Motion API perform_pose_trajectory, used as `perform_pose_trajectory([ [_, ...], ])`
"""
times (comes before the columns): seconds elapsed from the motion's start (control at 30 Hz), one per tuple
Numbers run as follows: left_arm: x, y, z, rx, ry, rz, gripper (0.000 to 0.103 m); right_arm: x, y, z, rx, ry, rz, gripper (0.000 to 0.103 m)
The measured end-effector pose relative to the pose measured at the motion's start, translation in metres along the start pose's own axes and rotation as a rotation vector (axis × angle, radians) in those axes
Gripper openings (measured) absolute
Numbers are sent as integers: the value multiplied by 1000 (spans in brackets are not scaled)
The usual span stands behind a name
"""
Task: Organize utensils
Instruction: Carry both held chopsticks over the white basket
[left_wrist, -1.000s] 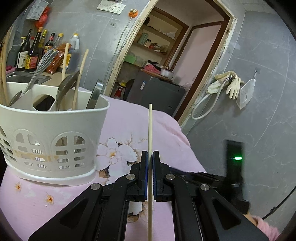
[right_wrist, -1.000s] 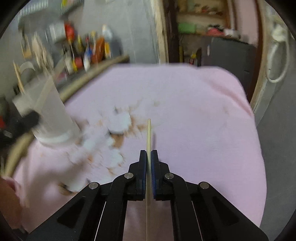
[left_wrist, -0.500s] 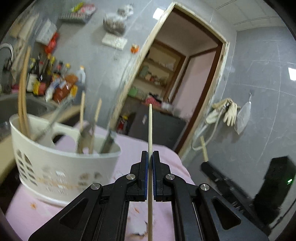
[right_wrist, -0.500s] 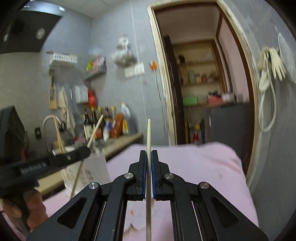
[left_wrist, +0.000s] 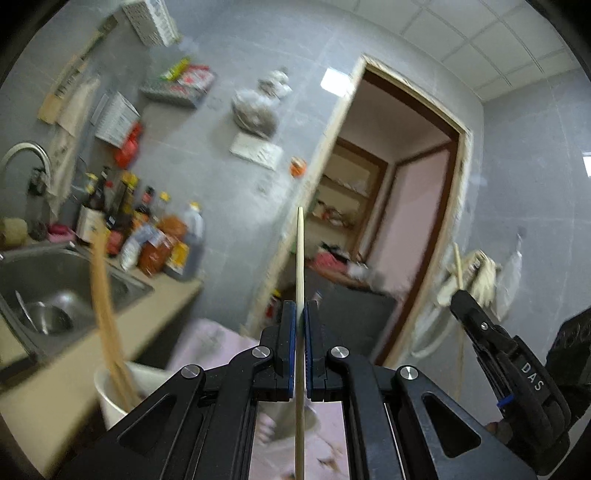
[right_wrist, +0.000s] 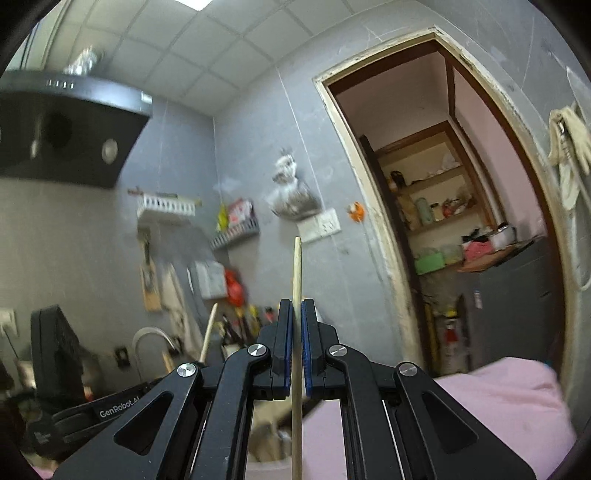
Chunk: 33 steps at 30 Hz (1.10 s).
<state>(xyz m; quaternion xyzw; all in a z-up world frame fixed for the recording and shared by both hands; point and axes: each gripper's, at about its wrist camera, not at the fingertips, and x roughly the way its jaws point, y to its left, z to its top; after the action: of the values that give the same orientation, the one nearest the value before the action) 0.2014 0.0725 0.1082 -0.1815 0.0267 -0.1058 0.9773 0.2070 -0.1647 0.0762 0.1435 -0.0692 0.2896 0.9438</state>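
My left gripper is shut on a pale wooden chopstick that points upward, raised above the table. The white utensil caddy sits low at the left with chopsticks standing in it, blurred. My right gripper is shut on another chopstick, also tilted up toward the wall. The right gripper also shows in the left wrist view at the right, and the left gripper in the right wrist view at the lower left.
A steel sink and bottles stand on the counter at left. The pink floral tablecloth lies below. A doorway opens ahead, and a range hood hangs at upper left.
Both grippers have lifted and tilted up with their chopsticks; the table and caddy have dropped to the bottom of both views.
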Motion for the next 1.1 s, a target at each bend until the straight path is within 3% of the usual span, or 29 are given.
perform_pose_trajectory([
  [0.23,-6,50,28,-48,-129,94,2,34,21,-6,29,-99,7,3],
  [0.47,4,86,21,-87,-201,171,3,54,23,-27,61,-126,-20,3],
  [0.73,7,101,-1,-126,-237,206,2,68,18,-45,28,-84,-6,3],
  [1.1,19,97,-15,-73,-182,187,3,71,20,-53,1,-97,-39,3],
])
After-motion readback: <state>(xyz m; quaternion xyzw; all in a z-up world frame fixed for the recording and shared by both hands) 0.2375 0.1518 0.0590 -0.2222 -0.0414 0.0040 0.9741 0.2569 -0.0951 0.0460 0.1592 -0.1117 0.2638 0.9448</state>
